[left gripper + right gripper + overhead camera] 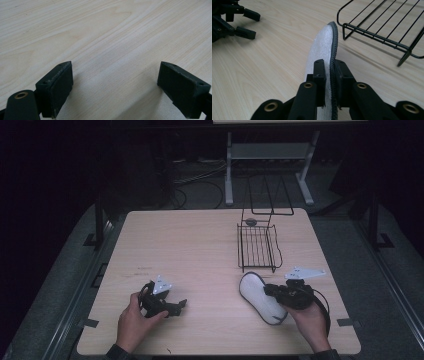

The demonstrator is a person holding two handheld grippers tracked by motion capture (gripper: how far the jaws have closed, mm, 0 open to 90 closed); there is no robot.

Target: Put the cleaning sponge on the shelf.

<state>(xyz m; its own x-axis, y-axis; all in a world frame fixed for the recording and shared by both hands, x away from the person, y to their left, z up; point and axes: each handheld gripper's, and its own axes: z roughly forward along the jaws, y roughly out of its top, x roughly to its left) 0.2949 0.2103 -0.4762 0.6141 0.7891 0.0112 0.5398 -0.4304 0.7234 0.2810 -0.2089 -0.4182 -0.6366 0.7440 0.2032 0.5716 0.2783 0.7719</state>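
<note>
Beside wire rack (259, 247), right gripper (329, 75) jaws clamp white insole (323, 50).

Surface: a light wooden table (200, 250), pale grain seen throughout.
Rack: a black wire rack (258, 246) is stood on the far right part of the table.
Insole: a white insole with a dark rim (260, 296) is seen near the front right, just before the rack.

My left tool (115, 85) hangs low over the bench (107, 32), its two black jaws spread wide apart with bare pale wood grain between them, gripping nothing.
</note>
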